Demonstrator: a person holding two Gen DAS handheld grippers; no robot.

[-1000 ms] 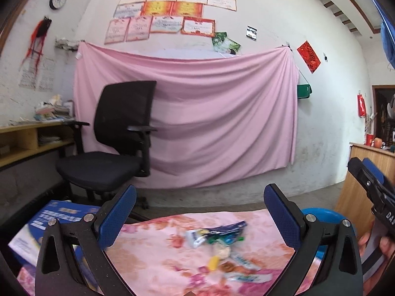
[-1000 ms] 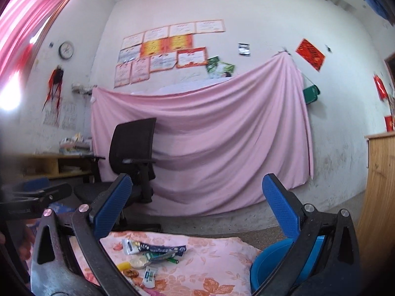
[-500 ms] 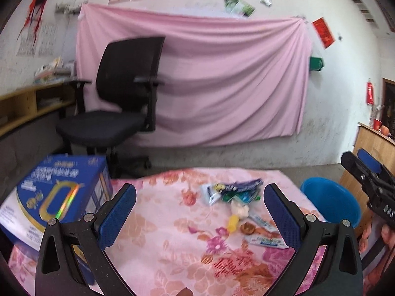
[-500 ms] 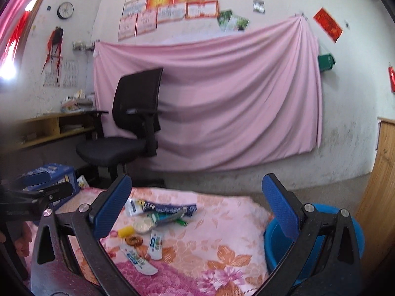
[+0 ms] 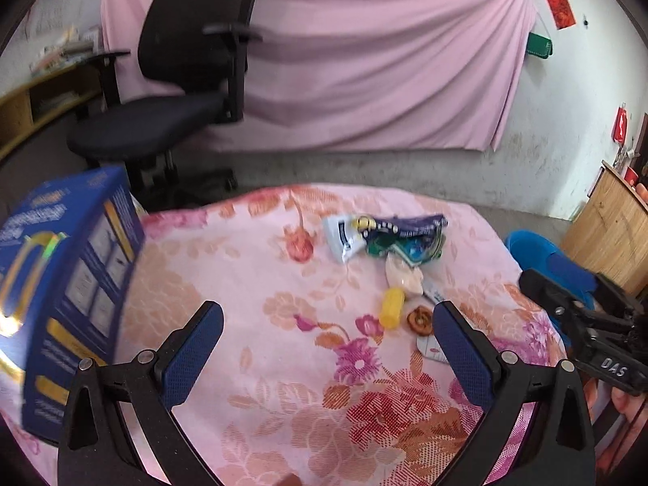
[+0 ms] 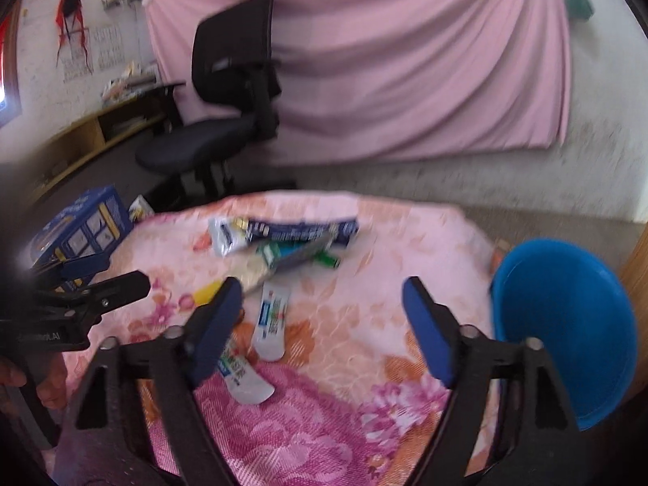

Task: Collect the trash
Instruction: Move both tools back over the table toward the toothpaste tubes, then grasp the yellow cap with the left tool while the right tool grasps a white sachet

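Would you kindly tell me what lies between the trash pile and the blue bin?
Only bare floral cloth: in the right wrist view nothing sits between the trash pile and the blue bin.

So the desk (image 5: 251,283) is covered in a pink floral cloth (image 6: 364,425). Trash sits in a loose pile toward the far middle: a white and dark blue wrapper (image 6: 283,233), a green packet (image 5: 409,249) touching it, a small yellow piece (image 5: 391,313), a round brown bit (image 5: 419,318) just beside that, and two flat white sachets (image 6: 270,320) nearer the front. A blue box (image 5: 60,295) stands at the left edge.
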